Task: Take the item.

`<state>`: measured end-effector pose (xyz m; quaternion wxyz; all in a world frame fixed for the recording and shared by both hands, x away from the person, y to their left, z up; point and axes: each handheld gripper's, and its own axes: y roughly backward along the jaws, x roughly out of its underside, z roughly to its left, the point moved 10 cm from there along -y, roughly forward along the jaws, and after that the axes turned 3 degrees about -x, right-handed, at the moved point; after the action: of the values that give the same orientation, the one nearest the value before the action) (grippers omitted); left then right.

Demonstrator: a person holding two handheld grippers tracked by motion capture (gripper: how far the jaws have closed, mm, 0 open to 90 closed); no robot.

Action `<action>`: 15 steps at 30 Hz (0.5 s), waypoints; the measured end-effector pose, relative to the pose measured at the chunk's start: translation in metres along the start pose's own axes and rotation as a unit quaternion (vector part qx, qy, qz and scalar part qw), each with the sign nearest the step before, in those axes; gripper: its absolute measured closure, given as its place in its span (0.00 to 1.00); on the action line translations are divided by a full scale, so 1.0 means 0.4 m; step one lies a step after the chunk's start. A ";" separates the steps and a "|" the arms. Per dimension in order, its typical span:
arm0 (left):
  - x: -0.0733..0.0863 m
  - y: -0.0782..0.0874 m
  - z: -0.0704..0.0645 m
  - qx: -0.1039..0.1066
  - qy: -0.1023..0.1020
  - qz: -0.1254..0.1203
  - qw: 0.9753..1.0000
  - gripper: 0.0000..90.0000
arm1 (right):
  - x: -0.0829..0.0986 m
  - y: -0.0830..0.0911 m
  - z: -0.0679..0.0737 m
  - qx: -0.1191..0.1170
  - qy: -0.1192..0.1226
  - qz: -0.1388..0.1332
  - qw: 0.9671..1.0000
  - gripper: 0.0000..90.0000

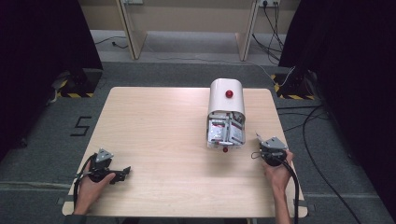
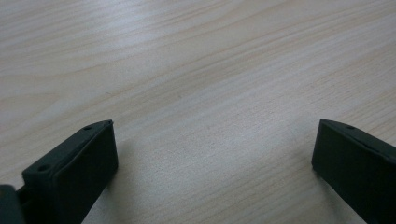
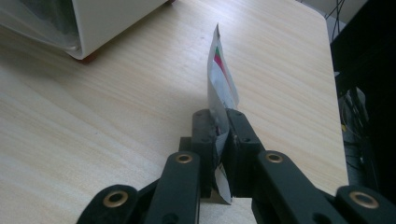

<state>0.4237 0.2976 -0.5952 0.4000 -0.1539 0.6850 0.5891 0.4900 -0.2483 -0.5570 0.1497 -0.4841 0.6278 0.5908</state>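
Observation:
A white box [image 1: 226,98] with a rounded lid and a red knob lies on the table right of centre, its open end facing me with several packets [image 1: 226,130] inside; its corner [image 3: 107,23] appears at the upper left of the right gripper view. My right gripper [image 3: 220,116] is shut on a thin silver packet [image 3: 220,79] with red and green print, held on edge just above the wood. In the high view that gripper [image 1: 267,144] sits right of the box. My left gripper [image 1: 122,171] rests near the front left edge, jaws wide apart over bare wood [image 2: 205,116].
The light wooden table [image 1: 163,126] has wide bare room left of the box. Its right edge [image 3: 334,84] runs close past the right gripper. Cables [image 1: 308,121] lie on the grey floor to the right, and desk legs [image 1: 133,32] stand beyond the table.

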 end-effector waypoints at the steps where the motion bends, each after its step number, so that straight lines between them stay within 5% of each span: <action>1: 0.000 0.000 0.000 0.000 0.000 0.000 1.000 0.00 | 0.000 -0.002 0.001 -0.001 0.000 0.000 1.000 0.92; 15: 0.000 0.000 0.000 0.000 0.000 0.000 1.000 0.00 | 0.005 -0.011 0.012 -0.035 -0.047 -0.007 0.998 0.84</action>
<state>0.4235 0.2977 -0.5952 0.4002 -0.1537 0.6849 0.5892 0.4907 -0.2442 -0.5623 0.1663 -0.4651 0.5955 0.6335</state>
